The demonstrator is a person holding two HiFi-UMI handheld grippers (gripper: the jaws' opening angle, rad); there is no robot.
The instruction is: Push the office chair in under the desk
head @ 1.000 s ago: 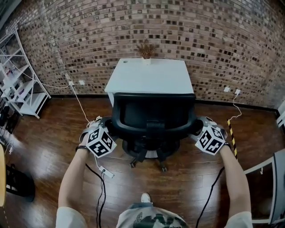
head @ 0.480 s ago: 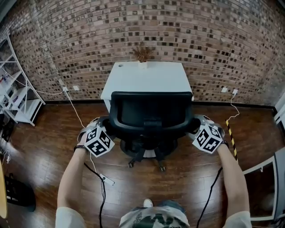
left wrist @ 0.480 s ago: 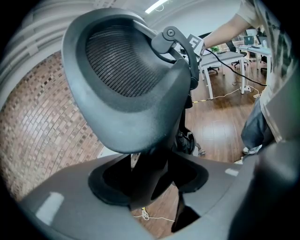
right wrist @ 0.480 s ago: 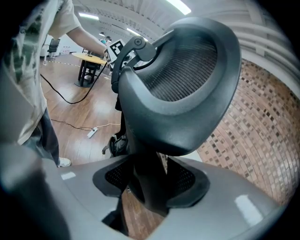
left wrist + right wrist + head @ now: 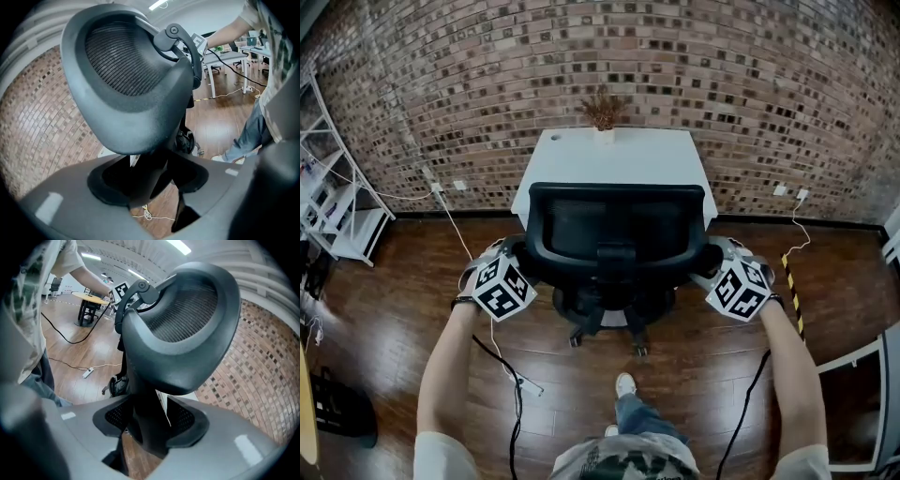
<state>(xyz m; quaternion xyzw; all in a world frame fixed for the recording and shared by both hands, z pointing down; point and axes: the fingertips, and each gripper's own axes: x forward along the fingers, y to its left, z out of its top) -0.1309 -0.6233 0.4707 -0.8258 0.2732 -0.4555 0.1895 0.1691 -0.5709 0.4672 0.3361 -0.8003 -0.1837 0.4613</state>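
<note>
The black mesh-backed office chair (image 5: 614,234) stands in front of the white desk (image 5: 619,155), its backrest top overlapping the desk's front edge in the head view. My left gripper (image 5: 517,257) is shut on the backrest's left edge, my right gripper (image 5: 711,259) on its right edge. In the left gripper view the backrest (image 5: 126,79) fills the frame and its frame edge sits clamped in the left gripper (image 5: 145,180). The right gripper view shows the backrest (image 5: 187,324) likewise, its edge gripped by the right gripper (image 5: 150,423). The seat is hidden behind the backrest.
A dried plant (image 5: 603,111) stands at the desk's far edge against the brick wall. A white shelf rack (image 5: 337,206) is at the left. A power strip (image 5: 530,384) and cables lie on the wood floor. My foot (image 5: 625,384) is behind the chair's castor base (image 5: 605,328).
The chair has rolled forward toward the desk with both grippers on it. The person has stepped forward, one foot now showing behind the chair.
</note>
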